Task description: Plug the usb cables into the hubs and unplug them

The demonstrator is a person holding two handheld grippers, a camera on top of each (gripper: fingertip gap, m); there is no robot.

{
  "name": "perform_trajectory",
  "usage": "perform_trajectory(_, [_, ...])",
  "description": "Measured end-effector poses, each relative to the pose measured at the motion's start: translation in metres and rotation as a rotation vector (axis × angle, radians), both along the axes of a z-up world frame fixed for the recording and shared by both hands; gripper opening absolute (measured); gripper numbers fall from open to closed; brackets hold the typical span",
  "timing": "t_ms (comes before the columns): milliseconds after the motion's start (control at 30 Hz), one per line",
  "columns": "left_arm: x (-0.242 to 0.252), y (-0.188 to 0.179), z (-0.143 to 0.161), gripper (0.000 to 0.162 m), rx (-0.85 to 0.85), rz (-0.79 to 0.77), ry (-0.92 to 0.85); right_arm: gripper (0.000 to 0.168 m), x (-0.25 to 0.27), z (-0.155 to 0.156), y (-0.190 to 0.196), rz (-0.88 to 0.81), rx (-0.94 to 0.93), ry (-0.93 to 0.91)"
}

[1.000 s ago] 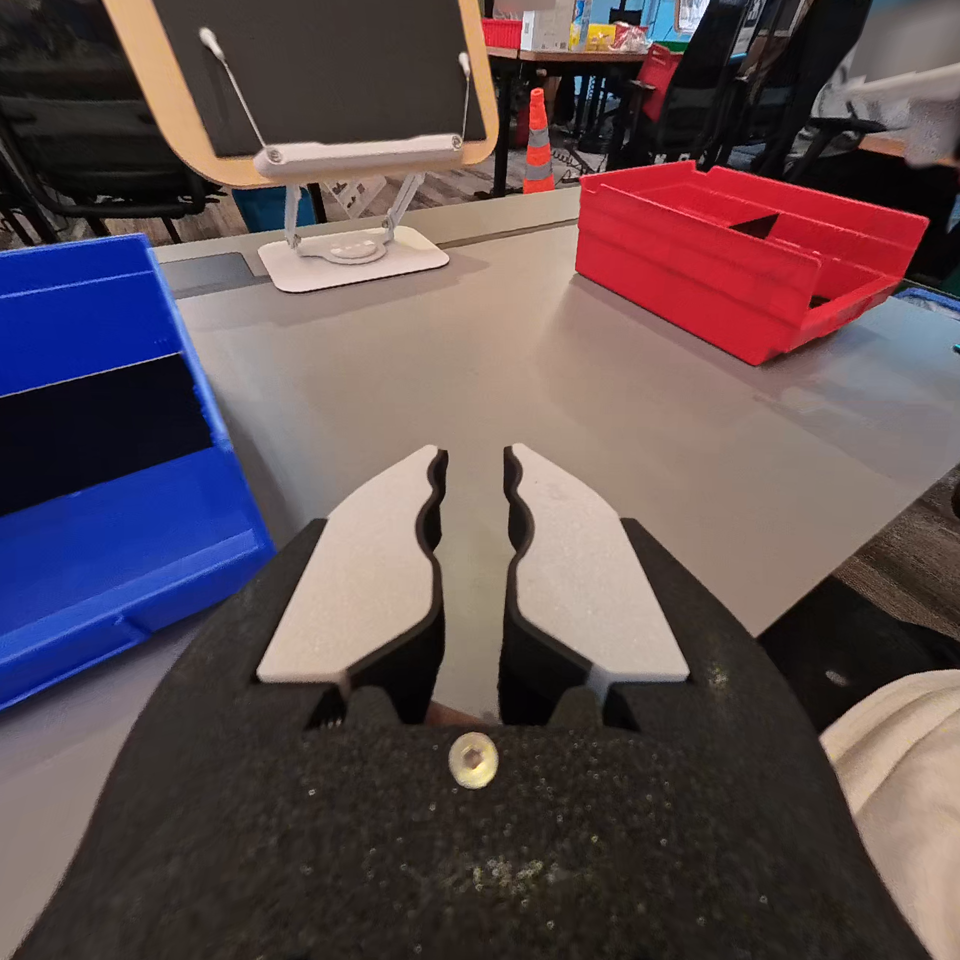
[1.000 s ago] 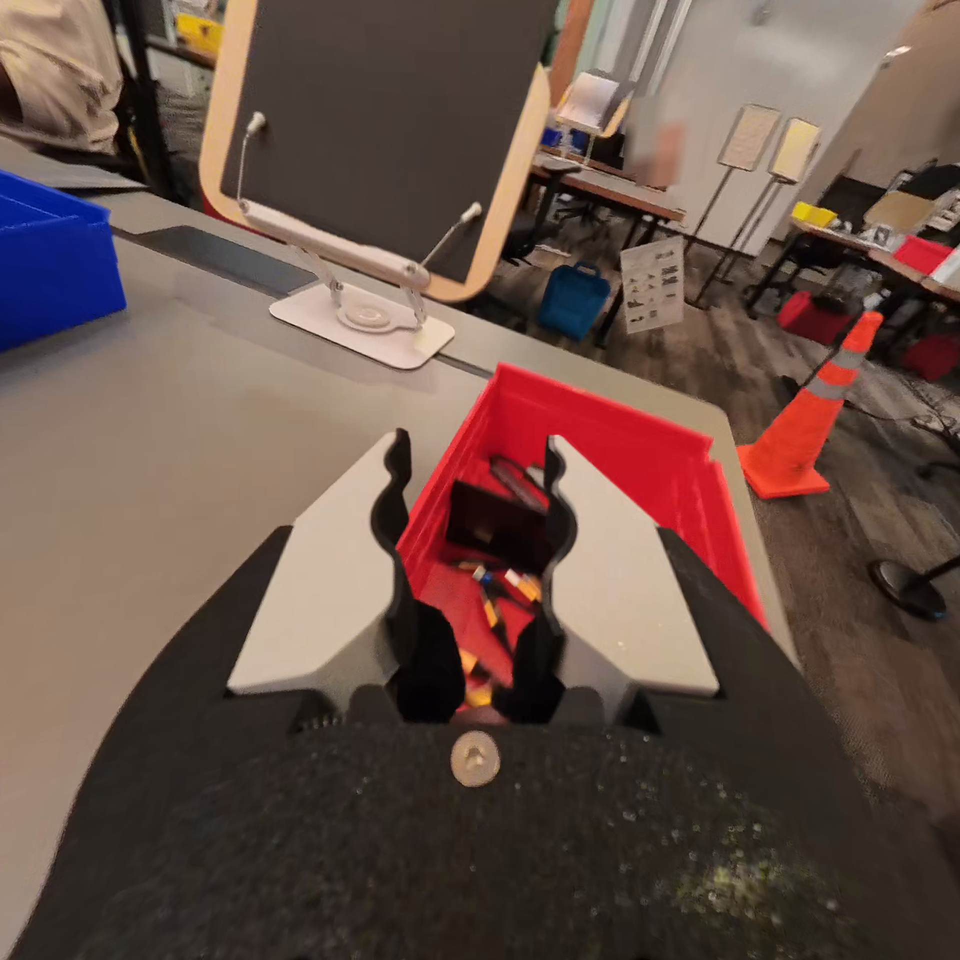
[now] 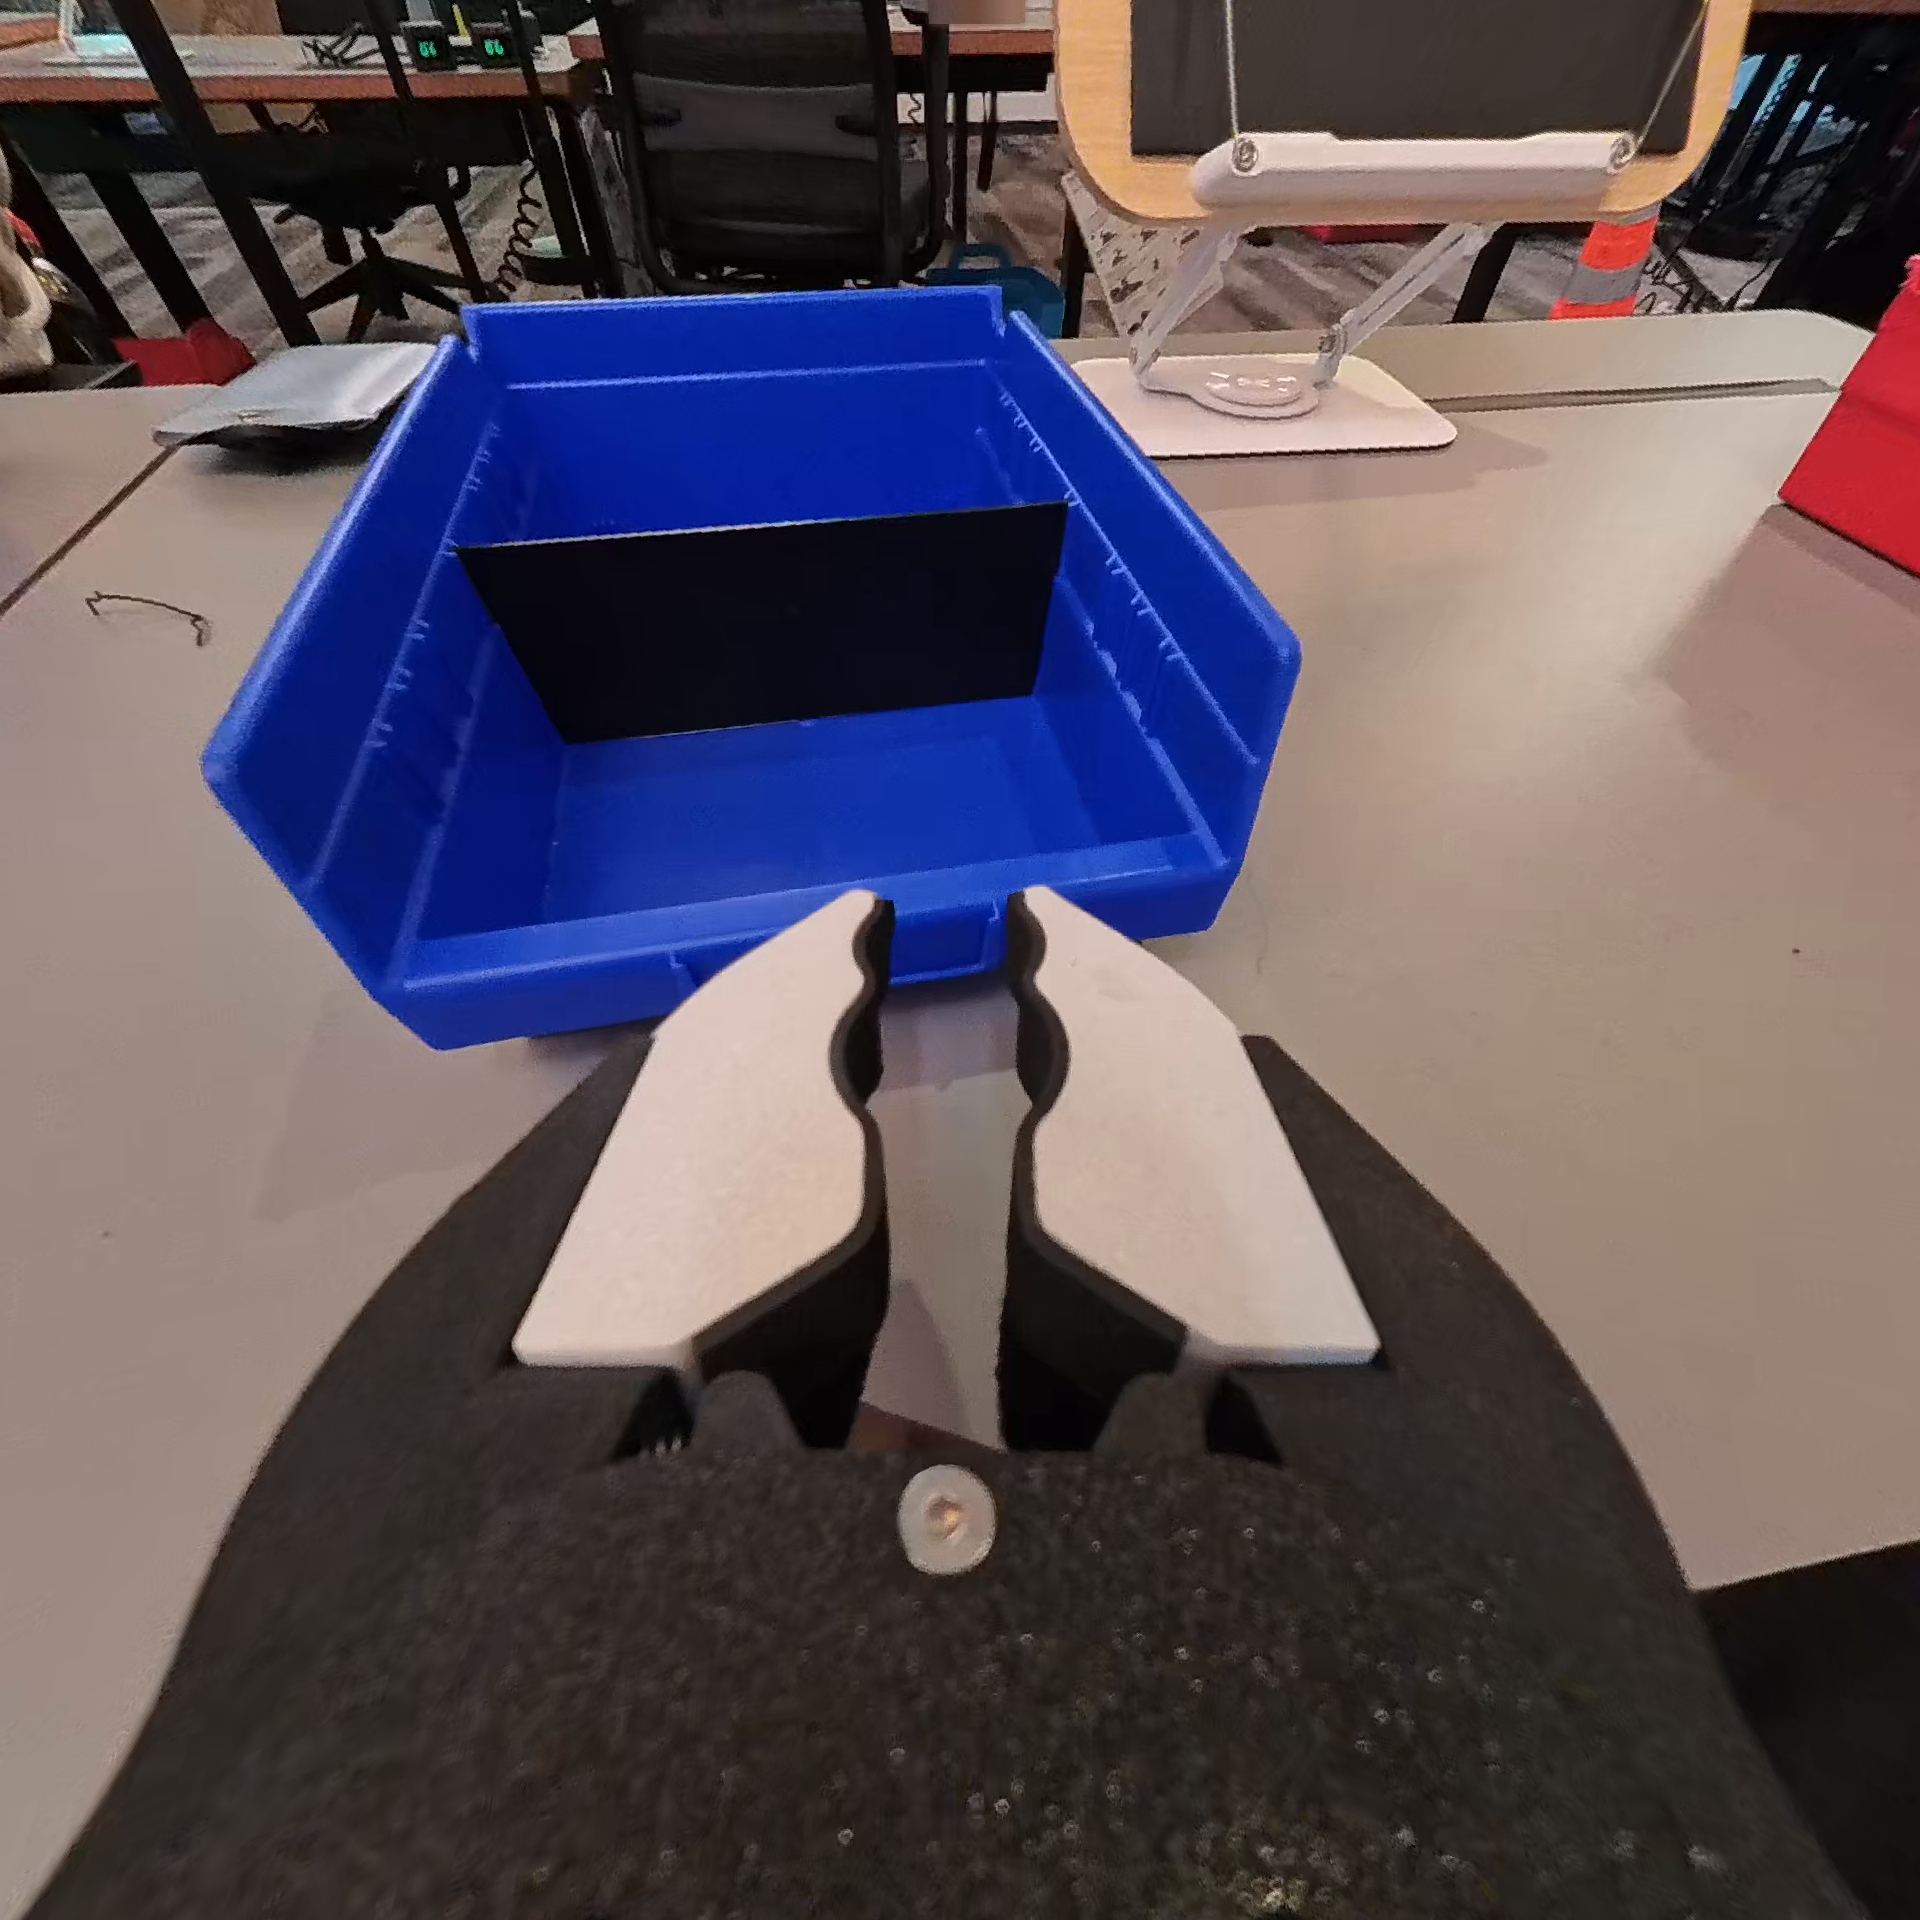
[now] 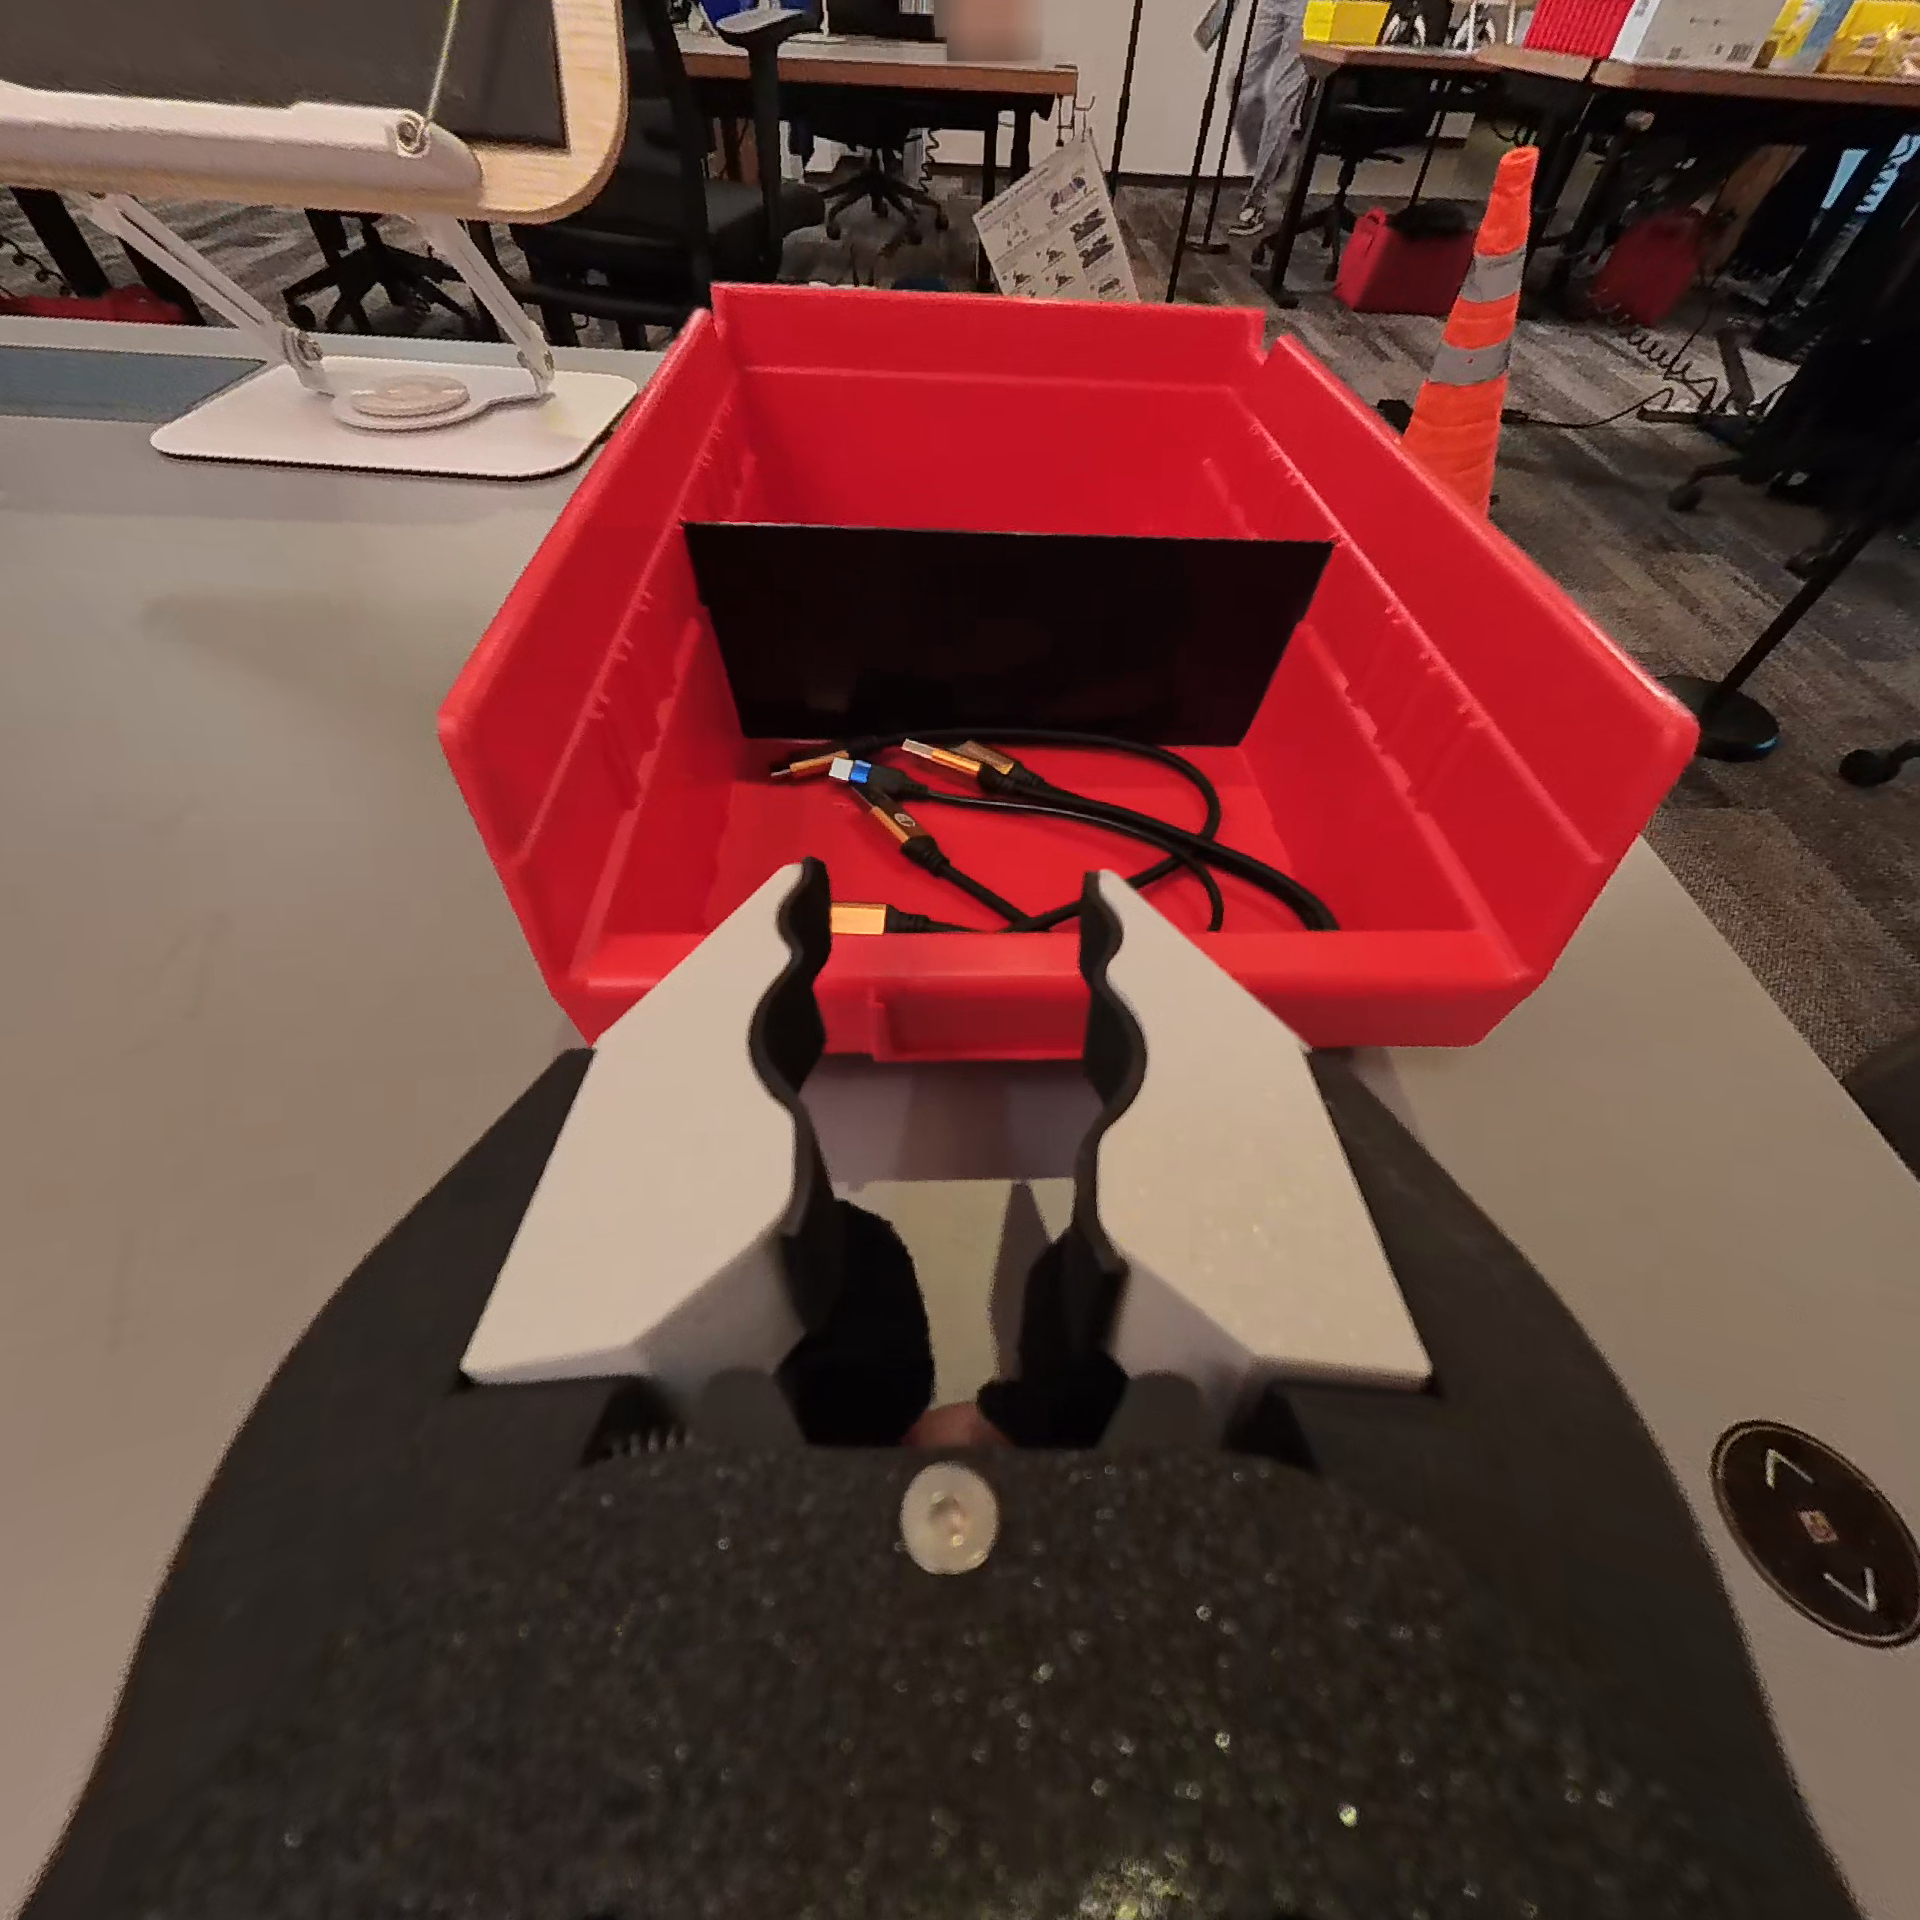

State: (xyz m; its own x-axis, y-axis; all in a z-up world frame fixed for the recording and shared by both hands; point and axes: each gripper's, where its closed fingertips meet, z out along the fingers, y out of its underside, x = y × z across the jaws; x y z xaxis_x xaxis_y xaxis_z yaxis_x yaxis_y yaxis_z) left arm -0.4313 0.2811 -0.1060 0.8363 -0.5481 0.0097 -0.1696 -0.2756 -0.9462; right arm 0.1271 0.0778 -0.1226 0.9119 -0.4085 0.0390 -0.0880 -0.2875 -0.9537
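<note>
Before bins, both grippers' jaws apart, seemingly empty

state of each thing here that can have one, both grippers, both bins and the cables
left hand-held gripper: open a little, empty, facing the blue bin
right hand-held gripper: open wide, empty, facing the red bin
blue bin: upright on the table, near compartment empty, black divider standing across it
red bin: upright, black divider standing across it
cables: loose, tangled in the red bin's near compartment
</note>
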Motion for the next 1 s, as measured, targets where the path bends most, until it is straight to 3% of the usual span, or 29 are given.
perform_trajectory(433, [-0.001, -0.001, -0.006, 0.02, -0.043, -0.012, -0.024, 0.043, -0.001, 0.004, 0.001, 0.006, 0.015, 0.032])
perform_trajectory(500, [0.0, -0.002, -0.007, 0.021, -0.044, -0.016, -0.013, 0.04, -0.024, 0.01, 0.007, 0.119, 0.032, 0.047])
perform_trajectory(600, [0.001, -0.003, -0.007, 0.021, -0.038, -0.023, -0.002, 0.054, -0.094, 0.008, 0.025, 0.433, 0.033, 0.173])
perform_trajectory(800, [0.009, -0.005, -0.011, 0.021, -0.061, -0.054, -0.005, 0.079, -0.111, -0.008, 0.058, 0.305, -0.046, 0.134])
perform_trajectory(967, [0.025, -0.017, -0.008, 0.021, -0.029, -0.114, 0.021, 0.075, -0.167, -0.01, 0.055, 0.497, -0.117, 0.066])
perform_trajectory(1000, [0.032, -0.022, -0.006, 0.022, -0.017, -0.136, 0.029, 0.064, -0.181, -0.007, 0.05, 0.558, -0.12, 0.041])
